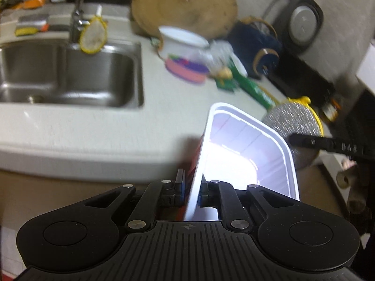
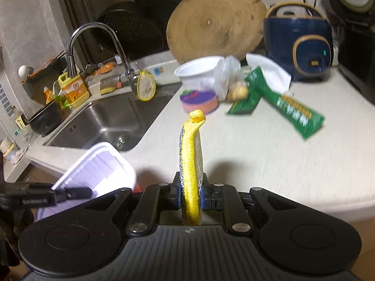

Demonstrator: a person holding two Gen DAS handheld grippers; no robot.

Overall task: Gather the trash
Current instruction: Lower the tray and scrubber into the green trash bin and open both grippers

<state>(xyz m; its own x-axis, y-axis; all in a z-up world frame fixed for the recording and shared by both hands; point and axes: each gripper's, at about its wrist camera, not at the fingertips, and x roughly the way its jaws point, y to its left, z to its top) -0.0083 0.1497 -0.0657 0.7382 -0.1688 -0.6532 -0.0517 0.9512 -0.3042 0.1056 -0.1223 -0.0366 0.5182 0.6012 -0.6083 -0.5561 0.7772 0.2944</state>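
A white tub (image 1: pixel 253 154) is clamped by the left gripper (image 1: pixel 191 193) beyond the counter (image 1: pixel 77 126) edge; a yellow-rimmed scrubber (image 2: pixel 191 164) is pinched by the right gripper (image 2: pixel 191 193).

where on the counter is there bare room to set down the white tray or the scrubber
Bare counter lies along the front edge, between the sink and the green packet. The strip right of the sink, below the purple-pink cup, is also free. It is crowded at the back, around the white cup, plastic bag and blue rice cooker.
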